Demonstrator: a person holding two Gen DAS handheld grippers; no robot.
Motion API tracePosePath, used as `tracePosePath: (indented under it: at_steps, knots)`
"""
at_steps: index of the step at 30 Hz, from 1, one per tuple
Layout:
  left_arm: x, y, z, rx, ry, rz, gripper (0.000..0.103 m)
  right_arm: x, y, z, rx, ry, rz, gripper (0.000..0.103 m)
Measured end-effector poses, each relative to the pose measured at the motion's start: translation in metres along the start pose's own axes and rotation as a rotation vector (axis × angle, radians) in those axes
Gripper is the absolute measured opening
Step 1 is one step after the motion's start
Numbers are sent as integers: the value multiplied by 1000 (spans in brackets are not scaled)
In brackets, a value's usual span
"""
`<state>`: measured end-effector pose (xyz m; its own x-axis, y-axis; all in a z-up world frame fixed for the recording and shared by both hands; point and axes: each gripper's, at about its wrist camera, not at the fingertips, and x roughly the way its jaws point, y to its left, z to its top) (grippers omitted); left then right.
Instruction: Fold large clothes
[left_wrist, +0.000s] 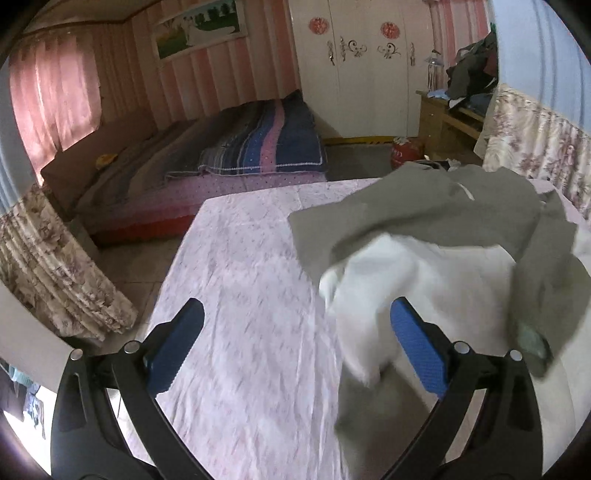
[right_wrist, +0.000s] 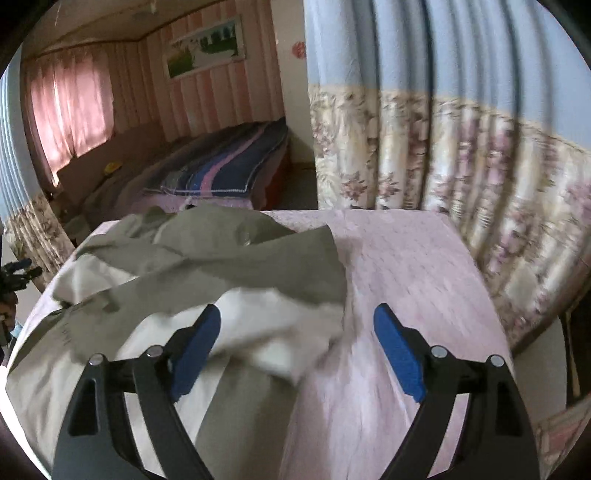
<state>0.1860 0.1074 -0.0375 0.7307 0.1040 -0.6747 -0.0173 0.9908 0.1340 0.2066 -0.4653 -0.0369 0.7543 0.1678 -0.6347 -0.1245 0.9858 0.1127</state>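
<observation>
Pink-striped walls, a low bed with a striped blue and pink blanket (left_wrist: 266, 140) and floral-bordered blue curtains (right_wrist: 443, 147) surround the work surface: a desk covered in a pale pink mottled cloth (left_wrist: 240, 295).

Your task item is one large olive-grey garment with a white lining (right_wrist: 221, 258). It lies crumpled on the desk, to the right of your left tool (left_wrist: 297, 341) and to the left of your right tool (right_wrist: 297, 345), so it sits between the two.

State of the tools:
1. Left tool: fingers spread wide, holding nothing. Its right-hand blue pad (left_wrist: 417, 350) hangs over the white lining; contact cannot be confirmed.
2. Right tool: fingers spread wide, holding nothing. Its left-hand blue pad (right_wrist: 195, 350) hangs over the white lining; the other pad is over bare cloth.

Progress assessment: judge the task as at an early stage. The garment is bunched, with the lining turned outward in several places and no flat panel or clean fold line visible. No completed fold shows in either view.

Remaining work, as far as can be judged: spread the garment flat, turn the lining under, align the edges, then make the folds. The far half of the desk cloth offers room for spreading.
</observation>
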Motion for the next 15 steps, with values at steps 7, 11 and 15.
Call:
tracePosePath:
  at_steps: [7, 11, 15]
  knots:
    - [86, -11, 23, 1, 91, -6, 100, 115, -17, 24, 8, 108, 56, 85]
    - [120, -16, 22, 14, 151, -30, 100, 154, -14, 22, -14, 202, 136, 76]
    - [143, -26, 23, 18, 185, -101, 96, 155, -8, 24, -63, 170, 107, 21]
